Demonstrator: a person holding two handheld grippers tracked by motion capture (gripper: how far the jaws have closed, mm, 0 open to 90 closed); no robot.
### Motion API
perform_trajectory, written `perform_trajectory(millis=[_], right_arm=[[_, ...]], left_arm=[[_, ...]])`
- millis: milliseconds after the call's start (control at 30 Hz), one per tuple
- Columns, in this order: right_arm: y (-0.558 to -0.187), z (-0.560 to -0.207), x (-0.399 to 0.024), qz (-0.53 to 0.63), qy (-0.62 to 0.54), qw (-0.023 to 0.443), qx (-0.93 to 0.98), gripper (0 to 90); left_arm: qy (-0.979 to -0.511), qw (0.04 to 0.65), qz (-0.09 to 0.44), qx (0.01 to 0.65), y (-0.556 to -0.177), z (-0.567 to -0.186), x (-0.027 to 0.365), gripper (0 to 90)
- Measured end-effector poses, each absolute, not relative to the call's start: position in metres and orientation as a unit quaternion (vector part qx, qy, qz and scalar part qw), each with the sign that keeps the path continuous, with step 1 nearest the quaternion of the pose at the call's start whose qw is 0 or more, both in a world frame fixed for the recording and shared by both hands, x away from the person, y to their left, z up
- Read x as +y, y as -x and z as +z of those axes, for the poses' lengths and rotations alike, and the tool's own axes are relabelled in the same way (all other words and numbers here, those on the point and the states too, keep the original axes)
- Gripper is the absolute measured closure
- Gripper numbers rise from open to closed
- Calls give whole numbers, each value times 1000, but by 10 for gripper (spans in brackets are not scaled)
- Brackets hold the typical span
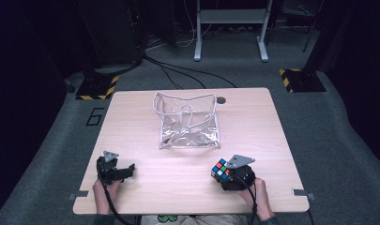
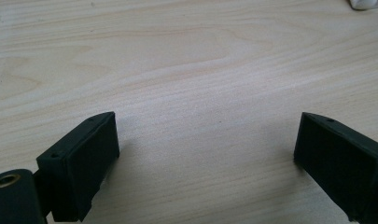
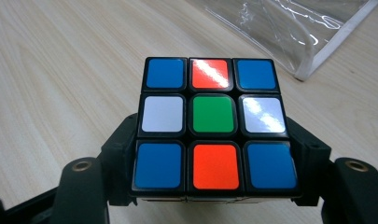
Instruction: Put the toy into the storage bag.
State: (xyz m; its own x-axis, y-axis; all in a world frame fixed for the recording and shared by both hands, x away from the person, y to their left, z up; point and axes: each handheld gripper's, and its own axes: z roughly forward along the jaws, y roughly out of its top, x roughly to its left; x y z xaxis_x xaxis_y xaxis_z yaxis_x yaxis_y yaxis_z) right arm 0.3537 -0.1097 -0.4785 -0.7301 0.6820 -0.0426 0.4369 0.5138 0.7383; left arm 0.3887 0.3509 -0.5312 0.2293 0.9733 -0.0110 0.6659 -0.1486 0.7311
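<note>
The right gripper (image 3: 213,154) has its jaws pinched on a cube (image 3: 213,125), one pad on each side face, with the green-centred face turned up toward that gripper's camera; in the high view the cube (image 1: 220,168) sits at the front of the right gripper (image 1: 227,174) near the table's (image 1: 253,117) close edge, and whether it rests on the wood or is just lifted off cannot be told. The left gripper (image 2: 205,154) has its jaws spread wide with bare wood between them — nothing held — and in the high view the left gripper (image 1: 124,171) lies well apart from the cube. Beyond the right jaws, up and to their right, is the corner of a clear bag (image 3: 298,28); from above the bag (image 1: 187,119) stands past both grippers at mid-table, its mouth open but its soft walls sagging and creased. The likely work is getting the cube into that bag, and the risks follow from it: the pads grip only the lower part of smooth plastic faces, so a quick swing could let the cube twist or slip out; a layer of it could also turn under uneven pressure. At the bag, the limp rim may fold inward or the whole bag skid away if the cube catches its edge — the free left gripper could steady it.
</note>
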Motion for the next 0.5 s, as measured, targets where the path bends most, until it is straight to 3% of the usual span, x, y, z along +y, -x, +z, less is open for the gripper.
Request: perform_trajectory(millis=[500], right_arm=[[-366, -460, -110, 368, -334, 175, 850, 334]], left_arm=[[-717, 316, 244, 571, -389, -531, 351, 63]])
